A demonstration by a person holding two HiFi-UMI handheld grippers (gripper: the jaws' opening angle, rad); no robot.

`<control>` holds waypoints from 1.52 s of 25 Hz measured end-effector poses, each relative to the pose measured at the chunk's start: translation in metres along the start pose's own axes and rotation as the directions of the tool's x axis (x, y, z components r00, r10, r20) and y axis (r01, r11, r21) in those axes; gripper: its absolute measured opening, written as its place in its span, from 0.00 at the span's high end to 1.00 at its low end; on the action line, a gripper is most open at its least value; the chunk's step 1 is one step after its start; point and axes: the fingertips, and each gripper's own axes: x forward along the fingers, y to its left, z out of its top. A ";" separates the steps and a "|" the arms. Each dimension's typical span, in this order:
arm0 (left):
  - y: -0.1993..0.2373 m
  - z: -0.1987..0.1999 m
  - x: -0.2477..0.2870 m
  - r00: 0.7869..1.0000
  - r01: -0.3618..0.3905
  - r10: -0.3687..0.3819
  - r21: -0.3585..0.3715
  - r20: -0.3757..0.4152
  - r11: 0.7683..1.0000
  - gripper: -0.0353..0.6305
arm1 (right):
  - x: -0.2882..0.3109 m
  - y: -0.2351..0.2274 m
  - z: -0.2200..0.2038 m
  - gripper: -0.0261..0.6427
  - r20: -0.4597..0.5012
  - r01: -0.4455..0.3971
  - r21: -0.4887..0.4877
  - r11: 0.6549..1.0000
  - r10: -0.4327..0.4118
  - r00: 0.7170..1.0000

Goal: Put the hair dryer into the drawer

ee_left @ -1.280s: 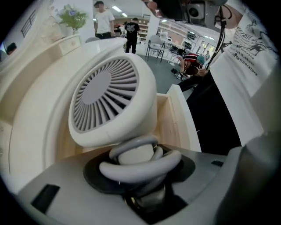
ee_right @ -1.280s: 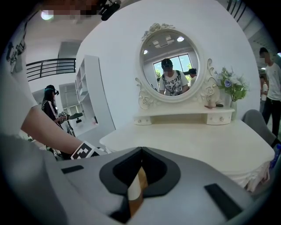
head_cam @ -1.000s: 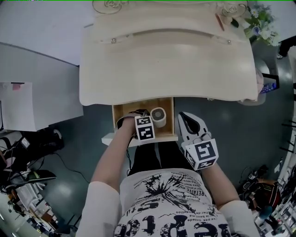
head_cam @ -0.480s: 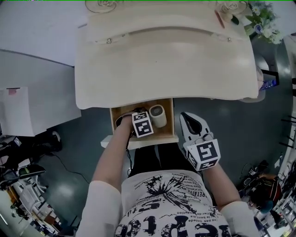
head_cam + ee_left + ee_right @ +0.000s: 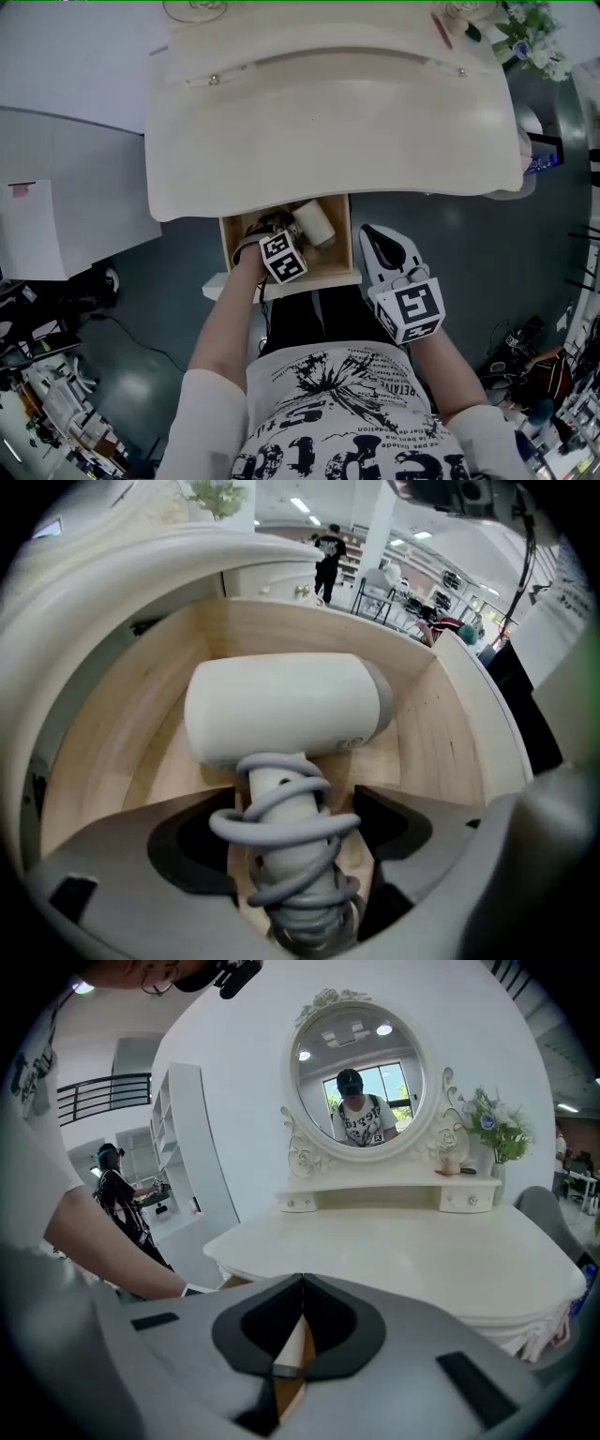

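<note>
Dressing-table drawer (image 5: 330, 264), open — one hair dryer (image 5: 281, 710) inside.
Left gripper (image 5: 295, 808) jaws opening round its handle — right gripper (image 5: 302, 1283) closed, empty.

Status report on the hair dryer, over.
Left gripper opening around cord-wrapped handle. Right gripper shut, empty. White hair dryer inside open wooden drawer. Nothing blocking.

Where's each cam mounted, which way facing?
Head view: on the person's head, facing steeply down at the dressing table and open drawer; shows forearms, left claw, right claw.
Left gripper view: on the left claw, looking down into the drawer at the hair dryer; jaws opening around its handle.
Right gripper view: on the right claw, facing the mirror over the dressing table; jaws shut, left forearm showing.
Shared: hair dryer in head and left gripper views.
</note>
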 end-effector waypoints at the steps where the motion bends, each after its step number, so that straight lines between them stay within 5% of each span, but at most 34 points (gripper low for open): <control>1: 0.001 -0.001 -0.001 1.000 -0.017 0.017 -0.018 0.027 1.000 0.38 | 0.000 0.000 0.000 0.94 0.001 0.001 -0.001 1.000 -0.001 1.000; 7: 0.010 -0.018 -0.016 0.994 -0.067 0.074 -0.094 0.075 0.993 0.34 | -0.001 0.004 0.004 0.94 0.009 0.006 -0.014 1.000 -0.006 1.000; 16: 0.019 -0.002 -0.076 0.953 -0.244 0.244 -0.018 0.180 0.970 0.35 | -0.012 0.022 0.022 0.94 0.051 0.014 -0.035 0.999 -0.012 0.999; 17: 0.022 0.001 -0.086 0.936 -0.295 0.292 -0.016 0.196 0.955 0.38 | -0.014 0.023 0.025 0.94 0.058 0.017 -0.038 0.999 -0.014 0.998; 18: 0.026 0.004 -0.098 0.908 -0.361 0.358 -0.029 0.219 0.932 0.59 | -0.016 0.024 0.028 0.94 0.065 0.020 -0.040 0.999 -0.017 0.998; 19: 0.030 0.008 -0.112 0.872 -0.424 0.423 -0.053 0.246 0.904 0.91 | -0.018 0.025 0.031 0.94 0.072 0.023 -0.041 0.999 -0.020 0.997; 21: 0.029 0.015 -0.132 0.835 -0.464 0.469 -0.090 0.289 0.881 0.92 | -0.024 0.027 0.038 0.94 0.086 0.029 -0.047 0.998 -0.025 0.996; 24: 0.021 0.024 -0.156 0.834 -0.428 0.448 -0.136 0.322 0.894 0.92 | -0.033 0.031 0.049 0.94 0.114 0.037 -0.064 0.997 -0.029 0.993; 27: 0.025 0.034 -0.188 0.811 -0.378 0.462 -0.282 0.359 0.882 0.92 | -0.040 0.034 0.060 0.94 0.146 0.046 -0.083 0.996 -0.033 0.989; 31: 0.028 0.050 -0.254 0.714 -0.338 0.534 -0.445 0.452 0.829 0.92 | -0.052 0.041 0.075 0.94 0.193 0.055 -0.139 0.989 -0.028 0.981; 38: 0.018 0.072 -0.363 0.501 -0.396 0.659 -0.528 0.561 0.751 0.92 | -0.069 0.052 0.108 0.94 0.312 0.054 -0.178 0.983 0.004 0.950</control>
